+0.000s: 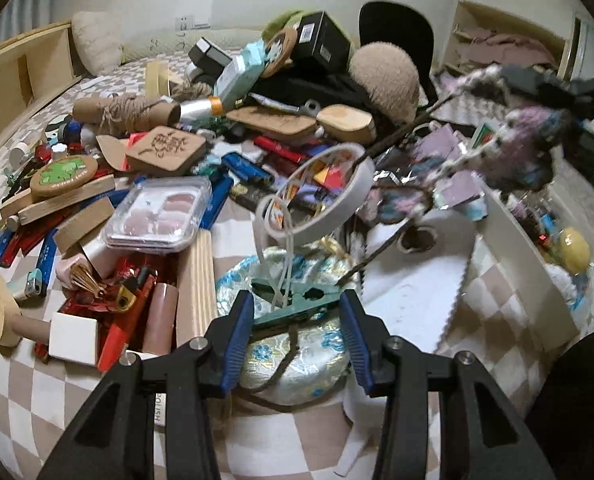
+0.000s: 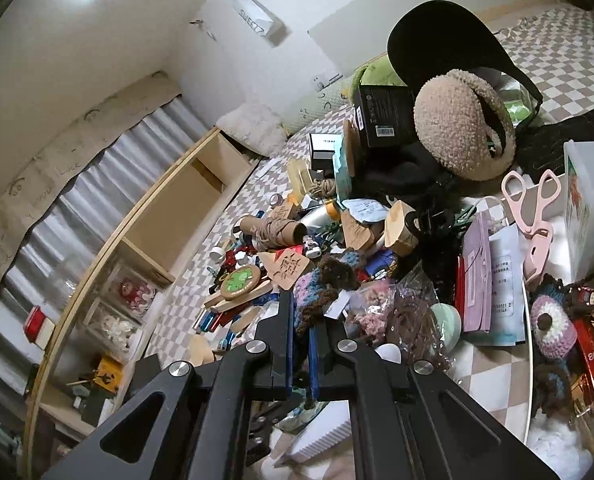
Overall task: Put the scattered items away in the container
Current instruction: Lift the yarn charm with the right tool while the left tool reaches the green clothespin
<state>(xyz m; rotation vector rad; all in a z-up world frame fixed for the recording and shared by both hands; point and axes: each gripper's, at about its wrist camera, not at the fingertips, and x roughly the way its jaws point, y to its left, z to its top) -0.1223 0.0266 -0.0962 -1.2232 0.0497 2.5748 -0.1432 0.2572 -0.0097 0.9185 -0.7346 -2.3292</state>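
A home bedroom — the clutter lies on a bed with a checkered brown-and-white cover, a fluffy pillow at its head. A wooden shelf unit runs along the bed beside grey curtains. An open wardrobe holds folded clothes, and a black chair stands nearby.
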